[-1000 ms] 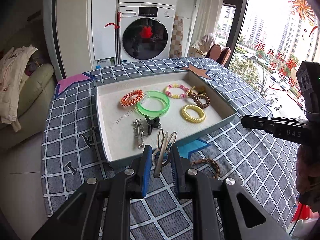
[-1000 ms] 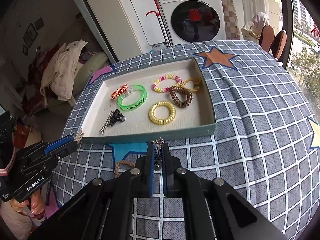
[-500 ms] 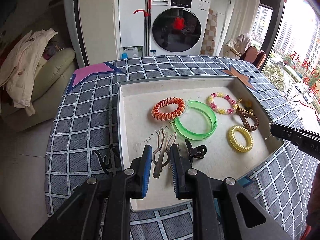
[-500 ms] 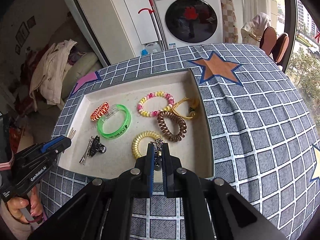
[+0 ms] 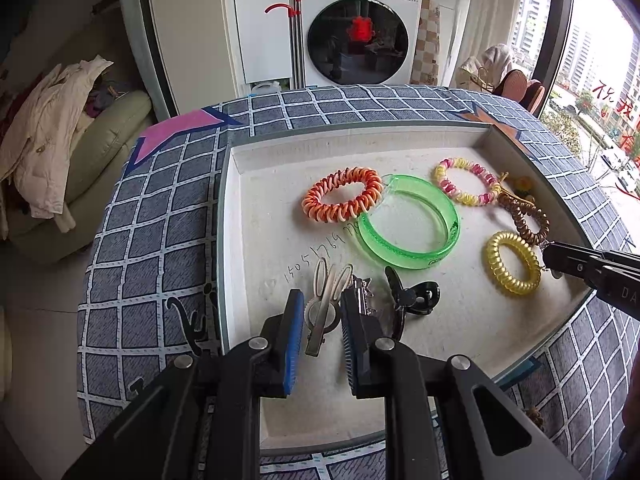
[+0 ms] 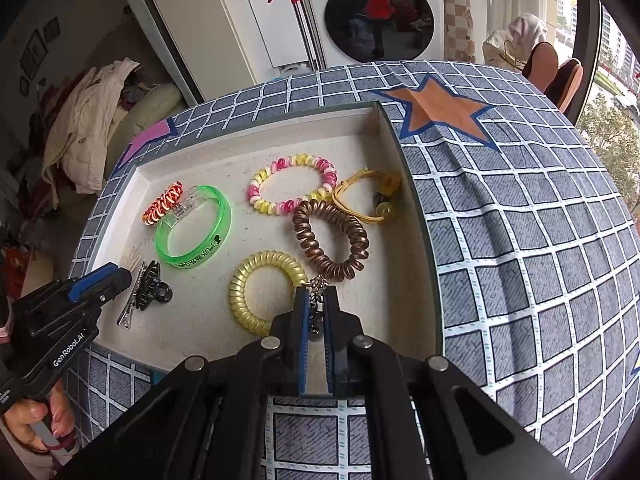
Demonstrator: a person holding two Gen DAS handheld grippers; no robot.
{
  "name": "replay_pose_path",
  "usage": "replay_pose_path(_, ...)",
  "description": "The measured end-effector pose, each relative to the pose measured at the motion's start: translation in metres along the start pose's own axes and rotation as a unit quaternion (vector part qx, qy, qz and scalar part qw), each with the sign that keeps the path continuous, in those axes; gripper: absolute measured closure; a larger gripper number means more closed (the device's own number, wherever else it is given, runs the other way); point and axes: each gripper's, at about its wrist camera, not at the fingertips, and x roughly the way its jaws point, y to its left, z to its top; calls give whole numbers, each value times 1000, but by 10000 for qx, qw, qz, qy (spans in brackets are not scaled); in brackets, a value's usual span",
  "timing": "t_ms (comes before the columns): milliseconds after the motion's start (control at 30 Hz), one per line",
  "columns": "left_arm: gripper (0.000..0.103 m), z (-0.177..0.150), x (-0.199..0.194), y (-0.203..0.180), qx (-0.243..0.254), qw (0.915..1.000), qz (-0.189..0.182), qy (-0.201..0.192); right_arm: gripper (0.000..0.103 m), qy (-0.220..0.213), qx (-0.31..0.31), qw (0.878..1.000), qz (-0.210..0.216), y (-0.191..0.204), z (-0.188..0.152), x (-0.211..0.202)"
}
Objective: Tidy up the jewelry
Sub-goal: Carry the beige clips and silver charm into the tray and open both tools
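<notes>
Tray (image 5: 240, 152) already holds coil bands, green bangle (image 5: 410, 222), black claw clip (image 5: 412, 294). Left gripper (image 5: 320, 316) clamped on metal hair clip (image 5: 326, 304), over tray's near-left part. Right gripper (image 6: 315, 312) pinched on small charm (image 6: 316, 286), over tray's near edge by yellow coil (image 6: 266, 292). Left to do: release both.

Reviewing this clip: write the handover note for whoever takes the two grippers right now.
Left gripper: shut on a silver metal hair clip, held over the white-lined tray near its front left.
Right gripper: shut on a small dark metal trinket, over the tray beside the yellow spiral hair tie.
Already in the tray: orange spiral hair tie, green plastic bangle, pink-yellow bead bracelet, brown spiral hair tie, black claw clip.
Left: release both pieces into the tray.
</notes>
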Motion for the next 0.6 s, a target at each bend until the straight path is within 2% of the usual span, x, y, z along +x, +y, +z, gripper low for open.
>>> replay_pose_path(600, 65, -4, 0, -7, 149, 9999, 68, -8, 96, -52, 10, 9999, 101, 1, -1, -1)
